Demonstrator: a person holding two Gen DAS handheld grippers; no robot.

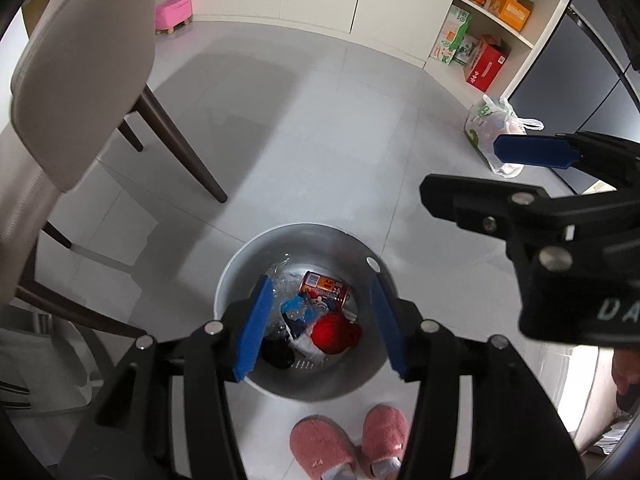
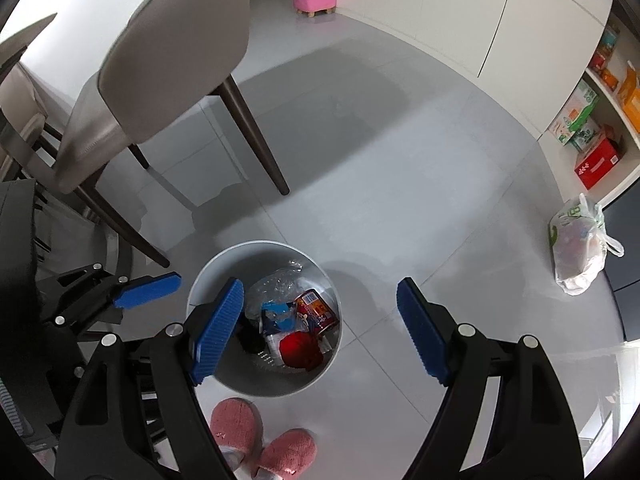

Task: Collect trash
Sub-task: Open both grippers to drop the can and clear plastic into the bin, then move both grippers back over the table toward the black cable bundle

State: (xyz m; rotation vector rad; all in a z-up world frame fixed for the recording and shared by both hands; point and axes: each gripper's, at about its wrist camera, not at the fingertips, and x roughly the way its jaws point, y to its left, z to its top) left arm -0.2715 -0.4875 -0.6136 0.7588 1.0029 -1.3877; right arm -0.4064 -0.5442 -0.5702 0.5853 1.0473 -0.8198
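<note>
Trash: a red can [image 1: 325, 289], crumpled clear plastic [image 1: 285, 280] and a red wad [image 1: 335, 332] at the bottom of the grey bin [image 1: 240, 264], dropped there for collection. Directly above the bin, left gripper [image 1: 320, 322] released, nothing between its pads. Beside the bin, over bare floor, right gripper [image 2: 320, 330] spread wide, empty. Just below the bin, pink slippers [image 1: 348, 444].

White letters "DA", cut off at the frame edge, on right claw's [image 1: 460, 172] black body. Can [image 1: 325, 289] and shelf boxes [image 1: 486, 63]: print illegible.
</note>
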